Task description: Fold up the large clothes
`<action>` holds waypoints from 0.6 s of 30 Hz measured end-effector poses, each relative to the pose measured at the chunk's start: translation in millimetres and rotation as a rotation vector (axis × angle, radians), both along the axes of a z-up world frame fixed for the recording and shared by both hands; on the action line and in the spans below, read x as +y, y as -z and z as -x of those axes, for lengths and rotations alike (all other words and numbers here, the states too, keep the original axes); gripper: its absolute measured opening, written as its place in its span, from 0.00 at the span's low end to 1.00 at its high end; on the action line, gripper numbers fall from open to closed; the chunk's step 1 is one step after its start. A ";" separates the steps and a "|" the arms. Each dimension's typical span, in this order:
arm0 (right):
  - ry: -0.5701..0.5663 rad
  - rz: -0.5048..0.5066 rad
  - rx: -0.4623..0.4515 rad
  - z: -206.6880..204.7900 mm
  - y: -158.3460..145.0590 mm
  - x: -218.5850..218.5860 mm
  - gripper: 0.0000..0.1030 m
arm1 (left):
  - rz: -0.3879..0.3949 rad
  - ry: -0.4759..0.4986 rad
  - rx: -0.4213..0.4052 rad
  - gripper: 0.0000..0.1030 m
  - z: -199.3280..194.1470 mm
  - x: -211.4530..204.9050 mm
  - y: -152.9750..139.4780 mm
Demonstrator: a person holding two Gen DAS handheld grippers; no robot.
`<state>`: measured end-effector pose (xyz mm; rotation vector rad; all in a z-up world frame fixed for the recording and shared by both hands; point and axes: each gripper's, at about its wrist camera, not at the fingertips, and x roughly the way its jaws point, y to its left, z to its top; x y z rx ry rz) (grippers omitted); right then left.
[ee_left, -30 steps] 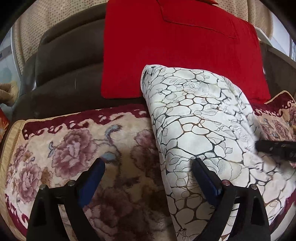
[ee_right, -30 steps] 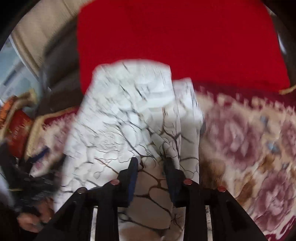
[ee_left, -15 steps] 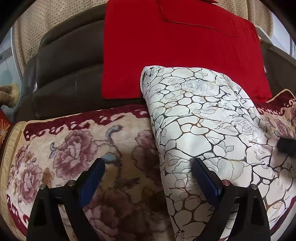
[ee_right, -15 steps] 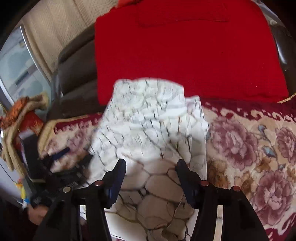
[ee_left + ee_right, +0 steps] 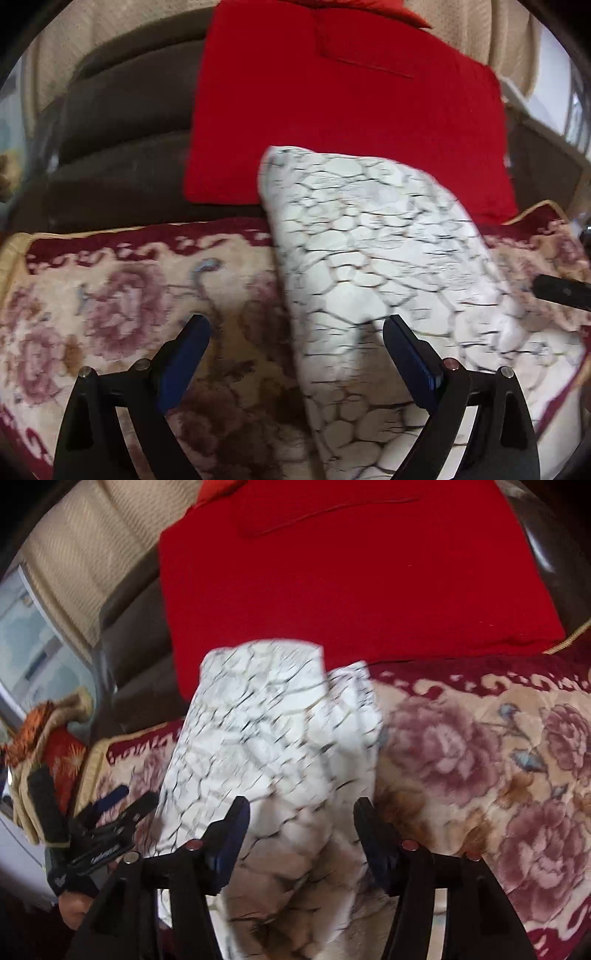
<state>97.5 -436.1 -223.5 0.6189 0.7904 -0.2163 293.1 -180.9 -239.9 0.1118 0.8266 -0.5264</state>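
Note:
A white garment with a black crackle print (image 5: 369, 258) lies folded in a long strip on the flowered sofa cover (image 5: 110, 295). My left gripper (image 5: 295, 347) hangs open just above the strip's left edge, one finger over the cover, the other over the cloth. In the right wrist view the same garment (image 5: 273, 731) runs away from my right gripper (image 5: 301, 823). Its jaws are opening, the cloth lies below between them, and the pads do not press on it. My left gripper (image 5: 110, 823) shows at the garment's left side.
A red cushion (image 5: 343, 110) leans on the brown sofa back (image 5: 122, 122) right behind the garment. An orange and beige cloth item (image 5: 48, 738) sits at the sofa's left end. A hand (image 5: 74, 904) holds the left gripper there.
The right gripper's jaws went from pinching the garment to standing wide apart, and it drew back towards the right. The garment settled onto the cover. The left gripper stayed open in place.

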 end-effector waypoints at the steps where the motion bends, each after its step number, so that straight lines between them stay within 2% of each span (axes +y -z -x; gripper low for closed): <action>1: 0.015 -0.015 0.003 -0.1 0.5 -7.8 0.65 | 0.013 0.020 0.024 0.92 -1.9 -0.9 0.7; 3: 0.022 -0.058 0.007 -2.3 4.3 -19.5 0.69 | 0.040 0.045 0.087 0.92 -6.0 -3.2 4.4; 5: 0.006 -0.121 0.015 -6.4 13.4 -29.9 0.73 | 0.078 0.092 0.190 0.92 -13.0 -6.1 12.6; 7: -0.002 -0.182 0.028 -11.6 24.5 -39.2 0.73 | 0.132 0.132 0.292 0.92 -19.8 -7.3 22.7; 11: -0.034 -0.316 0.048 -26.9 55.1 -51.0 0.73 | 0.234 0.151 0.462 0.93 -33.3 -6.1 41.4; 14: -0.095 -0.456 -0.004 -37.2 76.1 -54.6 0.75 | 0.274 0.150 0.511 0.94 -39.8 -5.1 47.9; 18: -0.138 -0.504 -0.069 -44.9 88.7 -55.3 0.78 | 0.317 0.161 0.556 0.96 -47.2 -7.8 56.1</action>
